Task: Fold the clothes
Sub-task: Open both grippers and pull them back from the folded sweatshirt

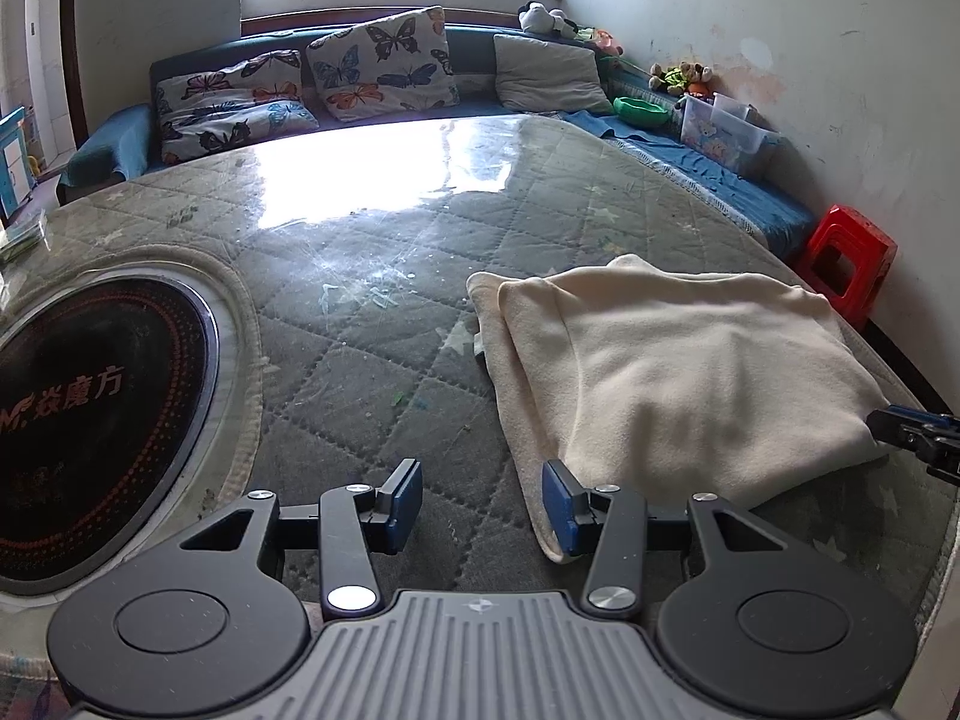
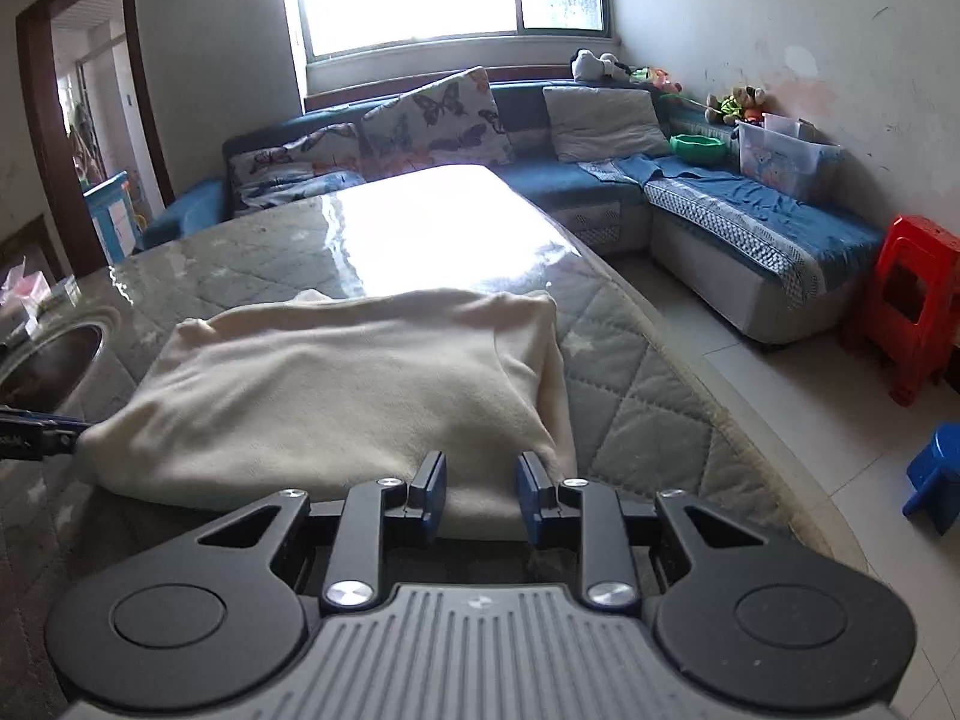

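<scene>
A cream garment (image 1: 672, 360) lies folded in a thick rectangle on the quilted table cover (image 1: 360, 312). My left gripper (image 1: 482, 507) is open and empty at the garment's near left corner, its right pad next to the lower layer's edge. In the right wrist view the same garment (image 2: 336, 384) fills the middle. My right gripper (image 2: 482, 495) is open with its jaws over the garment's near edge, holding nothing. The right gripper's tip shows at the far right of the left wrist view (image 1: 918, 435); the left gripper's tip shows at the left edge of the right wrist view (image 2: 36, 429).
A black round cooktop (image 1: 90, 414) is set into the table at the left. A blue sofa (image 2: 600, 192) with butterfly cushions (image 1: 378, 66) wraps the far side and right. A red stool (image 2: 912, 312) and a blue stool (image 2: 936, 474) stand on the floor at right.
</scene>
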The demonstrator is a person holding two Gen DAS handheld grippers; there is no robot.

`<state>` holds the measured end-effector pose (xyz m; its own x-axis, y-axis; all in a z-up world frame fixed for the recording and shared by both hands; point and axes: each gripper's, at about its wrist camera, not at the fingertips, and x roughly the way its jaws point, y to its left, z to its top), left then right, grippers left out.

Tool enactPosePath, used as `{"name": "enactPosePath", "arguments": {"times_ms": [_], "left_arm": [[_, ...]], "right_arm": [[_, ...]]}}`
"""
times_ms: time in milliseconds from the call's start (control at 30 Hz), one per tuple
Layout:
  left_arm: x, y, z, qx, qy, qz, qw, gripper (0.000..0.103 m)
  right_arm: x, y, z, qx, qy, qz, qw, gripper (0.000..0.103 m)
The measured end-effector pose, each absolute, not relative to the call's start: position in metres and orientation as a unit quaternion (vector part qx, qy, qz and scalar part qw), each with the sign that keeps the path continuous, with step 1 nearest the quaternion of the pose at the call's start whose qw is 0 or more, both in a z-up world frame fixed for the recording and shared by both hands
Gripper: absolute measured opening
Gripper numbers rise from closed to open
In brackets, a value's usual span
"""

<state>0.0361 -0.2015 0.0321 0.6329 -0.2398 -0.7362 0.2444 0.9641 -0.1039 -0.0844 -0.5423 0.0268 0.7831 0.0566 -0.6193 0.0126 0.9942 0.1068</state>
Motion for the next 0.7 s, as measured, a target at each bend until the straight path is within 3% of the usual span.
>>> {"name": "enactPosePath", "arguments": {"times_ms": [300, 433, 500, 633, 700], "left_arm": [[0.021, -0.202, 0.039, 0.010, 0.398, -0.127, 0.909, 0.058], [0.013, -0.202, 0.040, 0.013, 0.395, -0.125, 0.910, 0.072], [0.010, -0.202, 0.041, 0.013, 0.393, -0.127, 0.910, 0.073], [0.001, -0.203, 0.041, 0.015, 0.389, -0.135, 0.911, 0.082], [-0.005, -0.205, 0.042, 0.019, 0.386, -0.138, 0.912, 0.086]], "right_arm": [[-0.091, -0.527, 0.034, 0.056, 0.326, 0.022, 0.943, 0.036], [-0.094, -0.517, 0.033, 0.054, 0.328, 0.030, 0.943, 0.040], [-0.097, -0.514, 0.033, 0.055, 0.329, 0.031, 0.942, 0.054], [-0.102, -0.509, 0.032, 0.055, 0.332, 0.029, 0.941, 0.058], [-0.104, -0.506, 0.031, 0.053, 0.334, 0.027, 0.941, 0.064]]}}
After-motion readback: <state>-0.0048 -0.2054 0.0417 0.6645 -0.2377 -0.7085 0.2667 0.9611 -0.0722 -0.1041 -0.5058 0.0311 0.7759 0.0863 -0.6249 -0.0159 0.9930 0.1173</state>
